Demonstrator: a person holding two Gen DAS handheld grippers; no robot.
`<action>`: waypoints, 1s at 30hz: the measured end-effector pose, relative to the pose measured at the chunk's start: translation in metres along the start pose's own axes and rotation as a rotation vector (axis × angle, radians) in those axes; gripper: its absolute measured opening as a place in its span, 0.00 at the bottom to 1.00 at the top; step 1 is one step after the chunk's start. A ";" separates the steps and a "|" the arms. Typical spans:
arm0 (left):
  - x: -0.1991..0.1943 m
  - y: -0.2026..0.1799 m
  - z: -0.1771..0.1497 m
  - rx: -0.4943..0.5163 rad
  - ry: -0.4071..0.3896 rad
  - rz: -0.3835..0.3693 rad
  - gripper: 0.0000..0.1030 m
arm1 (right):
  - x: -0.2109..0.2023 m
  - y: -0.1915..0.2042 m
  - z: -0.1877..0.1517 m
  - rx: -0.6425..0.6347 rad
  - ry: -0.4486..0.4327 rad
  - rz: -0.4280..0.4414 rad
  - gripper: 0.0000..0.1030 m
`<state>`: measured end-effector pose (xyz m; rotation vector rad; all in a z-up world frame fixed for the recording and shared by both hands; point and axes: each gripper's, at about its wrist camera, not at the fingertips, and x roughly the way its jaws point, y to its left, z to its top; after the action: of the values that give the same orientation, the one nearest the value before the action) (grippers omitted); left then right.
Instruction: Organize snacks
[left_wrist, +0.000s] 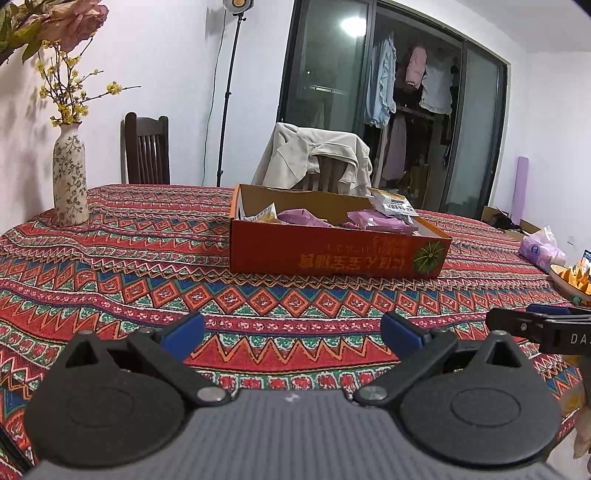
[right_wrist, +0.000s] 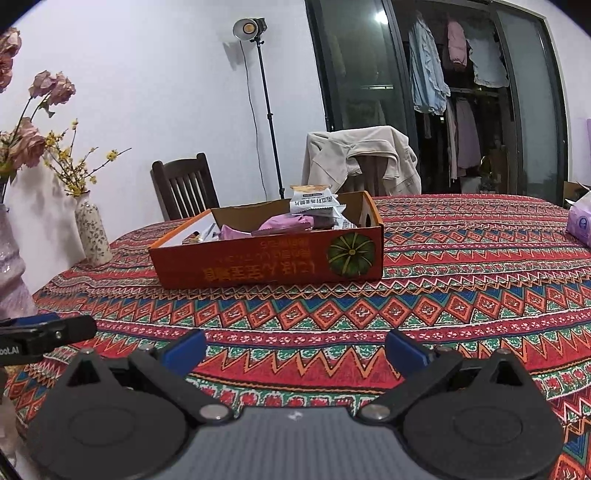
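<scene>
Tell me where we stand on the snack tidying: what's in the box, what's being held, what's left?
Done: several packets sit in the orange box, among them purple packets and a white packet propped at one end. In hand: nothing; the left gripper and right gripper are both open and empty, short of the box. Left: no loose packets show on the tablecloth; the bowl at the edge may hold more.

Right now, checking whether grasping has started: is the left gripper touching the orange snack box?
Apart. In the left wrist view the left gripper is open, with a broad stretch of patterned tablecloth between its fingers and the orange snack box.
</scene>
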<state>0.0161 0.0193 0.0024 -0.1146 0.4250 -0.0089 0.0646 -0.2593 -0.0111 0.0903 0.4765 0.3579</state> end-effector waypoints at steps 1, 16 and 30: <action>0.000 0.000 0.000 0.000 0.000 0.001 1.00 | -0.001 0.000 0.000 0.000 0.000 -0.001 1.00; 0.000 0.000 -0.002 -0.002 0.003 0.000 1.00 | -0.003 0.000 -0.001 0.002 0.000 -0.004 1.00; 0.000 -0.001 -0.001 0.001 0.004 0.000 1.00 | -0.003 -0.001 -0.001 0.002 0.001 -0.004 1.00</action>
<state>0.0151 0.0183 0.0014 -0.1134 0.4287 -0.0097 0.0619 -0.2608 -0.0113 0.0909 0.4778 0.3536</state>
